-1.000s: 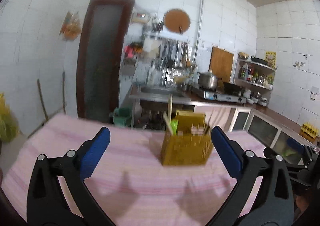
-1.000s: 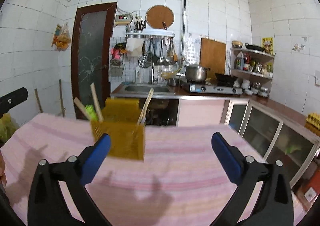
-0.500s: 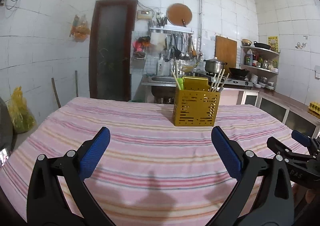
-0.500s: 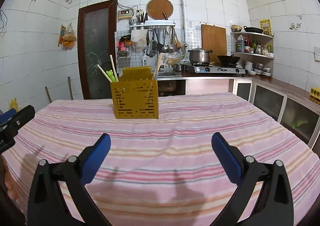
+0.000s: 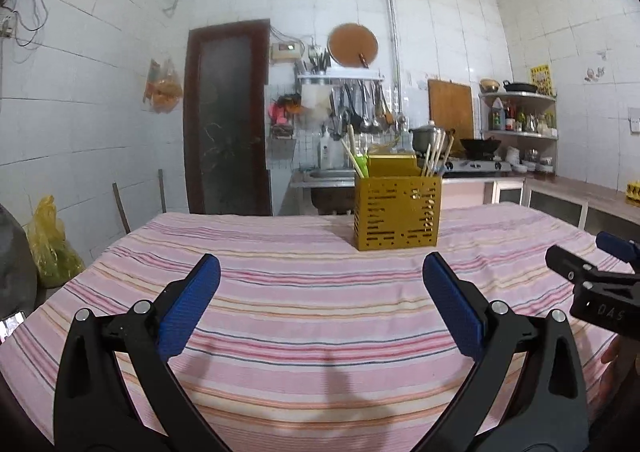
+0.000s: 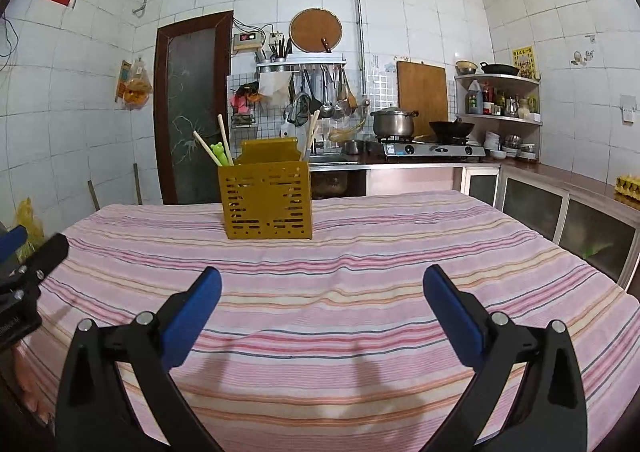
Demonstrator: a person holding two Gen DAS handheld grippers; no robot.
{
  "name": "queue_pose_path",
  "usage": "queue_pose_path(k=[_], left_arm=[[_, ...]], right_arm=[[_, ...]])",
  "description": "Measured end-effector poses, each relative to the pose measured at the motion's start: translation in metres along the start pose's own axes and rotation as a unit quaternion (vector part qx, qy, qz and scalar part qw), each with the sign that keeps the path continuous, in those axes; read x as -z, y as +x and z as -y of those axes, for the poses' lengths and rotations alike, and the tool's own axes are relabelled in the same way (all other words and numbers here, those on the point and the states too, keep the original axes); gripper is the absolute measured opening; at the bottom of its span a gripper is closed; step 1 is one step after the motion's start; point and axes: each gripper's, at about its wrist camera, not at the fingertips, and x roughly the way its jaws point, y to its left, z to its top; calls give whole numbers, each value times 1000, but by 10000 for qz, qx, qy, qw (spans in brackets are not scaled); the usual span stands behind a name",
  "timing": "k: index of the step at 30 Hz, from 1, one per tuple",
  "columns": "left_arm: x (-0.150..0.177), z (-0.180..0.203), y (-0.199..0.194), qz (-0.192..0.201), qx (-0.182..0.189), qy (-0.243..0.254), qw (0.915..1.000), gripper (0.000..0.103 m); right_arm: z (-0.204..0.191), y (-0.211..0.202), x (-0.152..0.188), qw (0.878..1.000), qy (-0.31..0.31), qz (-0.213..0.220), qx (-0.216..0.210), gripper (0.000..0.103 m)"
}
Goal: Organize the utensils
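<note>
A yellow perforated utensil holder (image 5: 397, 213) (image 6: 267, 204) stands upright on the pink striped tablecloth (image 5: 304, 292) (image 6: 360, 260), toward its far side. Wooden chopsticks (image 5: 434, 154) (image 6: 311, 134) and a green utensil with a frog top (image 5: 362, 165) (image 6: 219, 152) stick out of it. My left gripper (image 5: 320, 304) is open and holds nothing, well short of the holder. My right gripper (image 6: 322, 306) is likewise open with nothing between its fingers, and it also shows at the right edge of the left wrist view (image 5: 592, 280).
Behind the table are a dark door (image 5: 228, 120), a sink with hanging ladles (image 6: 324, 92), a gas stove with a pot (image 6: 394, 124) and wok, shelves and low cabinets (image 6: 560, 212) on the right. A yellow bag (image 5: 48, 248) sits at the left.
Both wrist views have pulled back and settled; the holder now sits farther off and sharp, more tablecloth shows in front, and both grippers have stayed open.
</note>
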Motion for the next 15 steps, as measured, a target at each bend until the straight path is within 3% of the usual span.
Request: queue_pose_path(k=[7,15], left_arm=[[1,-13,2,-69,-91,-299,9995,98],[1,-15,2,-13,-125,-225,9997,98]], right_arm=[[-1,-1,0,10000,-57,27,-9,99],[-2,-8,1,9998,-102,195,0,99]])
